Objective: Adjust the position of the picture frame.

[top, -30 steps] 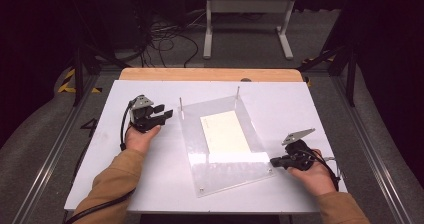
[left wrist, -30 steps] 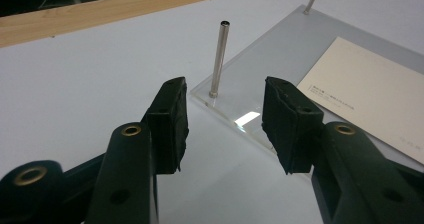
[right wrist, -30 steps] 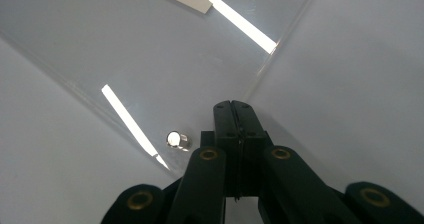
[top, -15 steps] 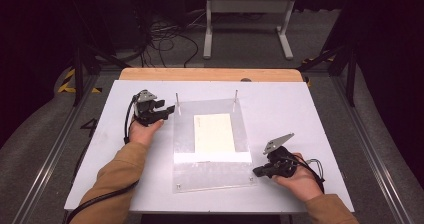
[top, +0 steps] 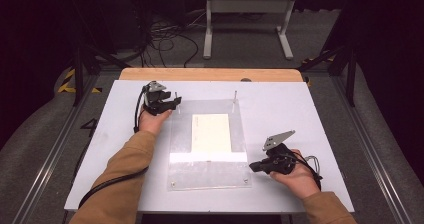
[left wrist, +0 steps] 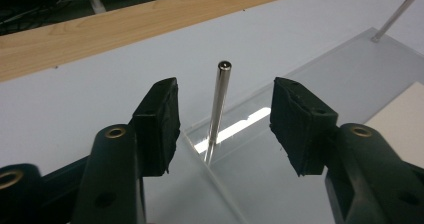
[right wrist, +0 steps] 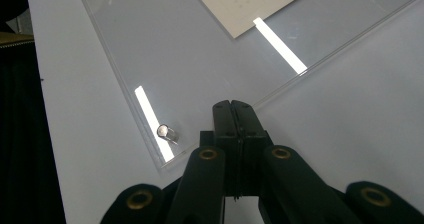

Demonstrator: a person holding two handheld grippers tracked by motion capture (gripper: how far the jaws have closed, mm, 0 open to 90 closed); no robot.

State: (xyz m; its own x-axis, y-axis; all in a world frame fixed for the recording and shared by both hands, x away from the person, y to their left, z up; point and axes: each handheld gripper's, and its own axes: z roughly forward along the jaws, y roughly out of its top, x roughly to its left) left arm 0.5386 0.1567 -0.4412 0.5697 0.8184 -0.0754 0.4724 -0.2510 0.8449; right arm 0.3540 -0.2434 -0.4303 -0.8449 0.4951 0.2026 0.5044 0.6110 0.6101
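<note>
At the centre of the high view, a clear acrylic plate (top: 209,149) lies flat on the white table (top: 300,109) with a cream sheet of paper (top: 211,132) under or inside it, and your two grippers work opposite corners. Your left gripper (top: 172,103), in the upper left of the plate, stands with its jaws spread wide on either side of an upright metal pin (left wrist: 216,115) rising from the plate's corner; nothing is pinched yet. Your right gripper (top: 254,166), at the lower right edge of the plate, has its jaws pressed together, tips resting at the plate's edge, with nothing visibly between them. The step in hand looks like taking hold of the far-left pin, while the right gripper steadies the plate from the near side. The next move would call for closing squarely on the pin's shaft, keeping it centred between the pads (left wrist: 159,129) so it is not knocked aslant. The left gripper view shows how the pin sits midway in the gap, clear of both pads, and a second pin (left wrist: 397,14) at the upper right of that frame. The right gripper view shows a short metal stud (right wrist: 167,132) at the plate's near corner, which the high view renders as a mere dot.
</note>
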